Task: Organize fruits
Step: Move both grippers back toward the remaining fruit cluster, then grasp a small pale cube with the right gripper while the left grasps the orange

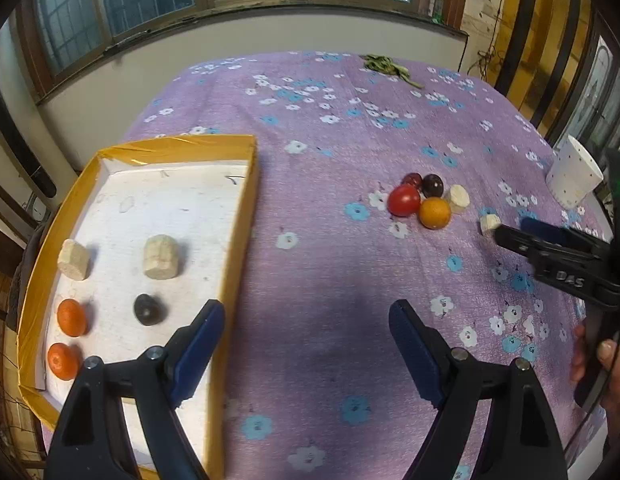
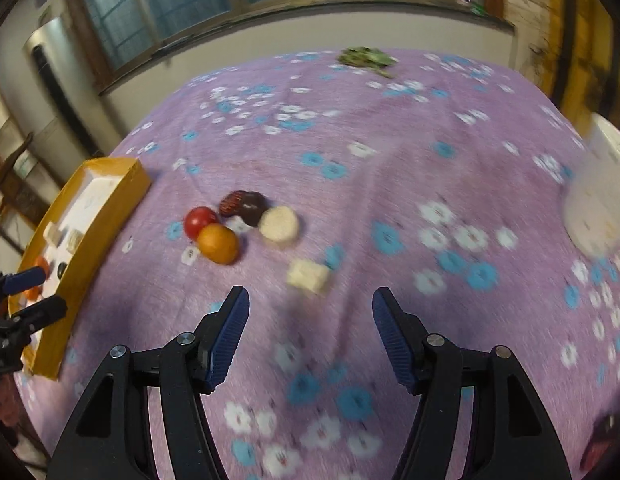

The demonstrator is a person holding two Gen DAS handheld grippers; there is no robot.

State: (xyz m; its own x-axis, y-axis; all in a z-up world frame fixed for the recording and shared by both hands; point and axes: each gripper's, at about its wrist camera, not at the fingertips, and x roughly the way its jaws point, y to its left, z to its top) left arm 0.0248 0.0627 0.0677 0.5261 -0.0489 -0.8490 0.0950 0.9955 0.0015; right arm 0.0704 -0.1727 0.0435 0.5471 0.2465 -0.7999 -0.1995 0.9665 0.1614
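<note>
Your yellow tray (image 1: 245, 184) sits at the left of the purple cloth (image 1: 330, 272) and holds five items: two pale chunks (image 1: 161, 257) along its far row, a dark fruit (image 1: 148, 309) nearer, and two oranges (image 1: 71, 317) by its left wall. Your left gripper (image 1: 307, 354) hangs over the tray's right wall, jaws spread wide and empty. Your right gripper (image 2: 310, 334) is likewise spread and holds nothing, with a loose pale chunk (image 2: 308, 276) lying just beyond its tips. Further off, the unsorted cluster (image 1: 426, 200) lies touching together: a red fruit, an orange, two dark fruits and a pale round. The right view is blurred; there the tray contents are mostly hidden behind its wall. A white cup (image 1: 572, 178) at far right is sharp only in the left view.
</note>
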